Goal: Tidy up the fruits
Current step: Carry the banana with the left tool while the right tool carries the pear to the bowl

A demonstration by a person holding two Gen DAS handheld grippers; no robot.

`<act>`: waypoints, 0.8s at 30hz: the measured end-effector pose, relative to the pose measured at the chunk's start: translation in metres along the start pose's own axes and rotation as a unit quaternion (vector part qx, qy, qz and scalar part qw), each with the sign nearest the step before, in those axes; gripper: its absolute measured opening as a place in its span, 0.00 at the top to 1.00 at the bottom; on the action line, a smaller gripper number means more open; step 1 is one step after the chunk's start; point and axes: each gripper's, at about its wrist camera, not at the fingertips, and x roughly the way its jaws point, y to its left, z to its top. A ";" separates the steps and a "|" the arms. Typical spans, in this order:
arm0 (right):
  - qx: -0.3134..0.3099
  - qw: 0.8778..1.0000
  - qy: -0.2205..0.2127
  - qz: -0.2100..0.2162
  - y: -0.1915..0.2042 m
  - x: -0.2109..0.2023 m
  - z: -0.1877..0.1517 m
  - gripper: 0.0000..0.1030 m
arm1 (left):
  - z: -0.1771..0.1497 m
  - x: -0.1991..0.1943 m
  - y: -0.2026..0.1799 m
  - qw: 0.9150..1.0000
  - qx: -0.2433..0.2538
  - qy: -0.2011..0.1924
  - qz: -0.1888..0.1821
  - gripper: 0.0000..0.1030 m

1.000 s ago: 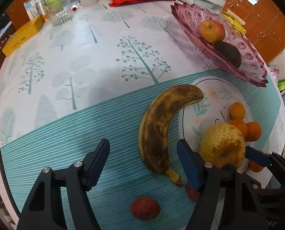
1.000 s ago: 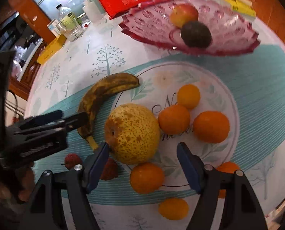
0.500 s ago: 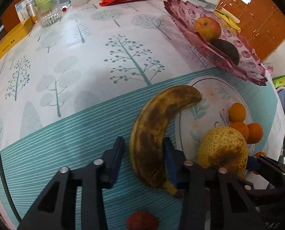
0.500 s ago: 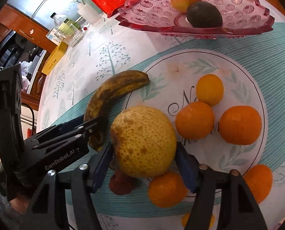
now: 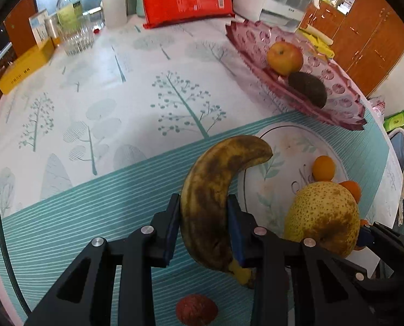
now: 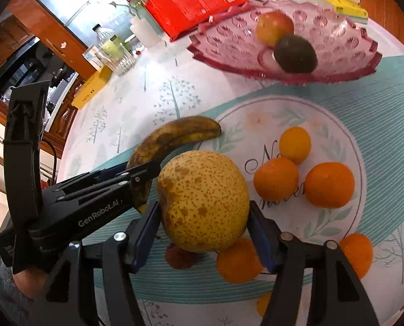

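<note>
- Since a second ago both claws have closed in: left gripper (image 5: 203,225) now clamped across the brown-spotted banana (image 5: 218,190), low centre of its view.
- Right gripper (image 6: 202,222) pinches the speckled pear (image 6: 203,201) between both blue pads, frame centre.
- Pink glass dish (image 6: 346,40), upper right, holds an apple (image 6: 274,27) and an avocado (image 6: 295,54).
- Oranges (image 6: 329,184) sit right of the pear on the tablecloth (image 5: 120,103).
- A lychee (image 5: 196,309) lies at the bottom edge of the left view.
</note>
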 end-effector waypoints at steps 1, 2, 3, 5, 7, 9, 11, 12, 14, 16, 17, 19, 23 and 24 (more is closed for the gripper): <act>0.000 1.000 -0.004 0.001 0.000 -0.003 0.000 0.38 | 0.000 -0.006 -0.001 1.000 0.000 -0.005 0.001 0.70; -0.001 1.000 -0.007 0.002 -0.001 -0.007 0.000 0.38 | 0.000 -0.010 -0.001 1.000 -0.001 -0.010 0.002 0.70; -0.002 1.000 -0.012 0.005 0.000 -0.011 0.000 0.38 | -0.001 -0.017 -0.003 1.000 -0.001 -0.016 0.003 0.70; -0.006 1.000 -0.019 0.007 0.000 -0.018 0.000 0.38 | -0.002 -0.027 -0.007 1.000 0.003 -0.027 0.008 0.70; -0.010 1.000 -0.025 0.010 0.002 -0.024 0.000 0.38 | -0.003 -0.037 -0.007 0.999 0.002 -0.037 0.010 0.70; -0.015 0.999 -0.032 0.014 0.003 -0.032 0.001 0.38 | -0.005 -0.050 -0.010 0.999 0.000 -0.046 0.010 0.70; -0.018 0.999 -0.038 0.016 0.005 -0.039 0.002 0.38 | -0.007 -0.061 -0.013 0.999 0.000 -0.053 0.013 0.70; -0.021 0.999 -0.043 0.019 0.005 -0.045 0.003 0.38 | -0.007 -0.068 -0.014 0.998 0.001 -0.057 0.014 0.70; -0.026 0.998 -0.051 0.022 0.006 -0.055 0.005 0.38 | -0.006 -0.084 -0.018 0.998 0.000 -0.067 0.016 0.70; -0.030 0.998 -0.058 0.025 0.007 -0.066 0.010 0.38 | -0.002 -0.102 -0.022 0.997 0.002 -0.080 0.020 0.70; -0.030 0.997 -0.062 0.027 0.006 -0.071 0.013 0.38 | 0.002 -0.110 -0.025 0.996 0.002 -0.086 0.022 0.70; -0.031 0.997 -0.070 0.031 0.005 -0.083 0.021 0.38 | 0.011 -0.129 -0.030 0.995 0.004 -0.100 0.021 0.70; -0.032 0.994 -0.095 0.035 0.001 -0.111 0.044 0.38 | 0.035 -0.161 -0.047 0.991 0.013 -0.132 0.021 0.70; -0.033 0.994 -0.103 0.030 0.000 -0.119 0.053 0.38 | 0.041 -0.168 -0.052 0.990 0.017 -0.140 0.021 0.70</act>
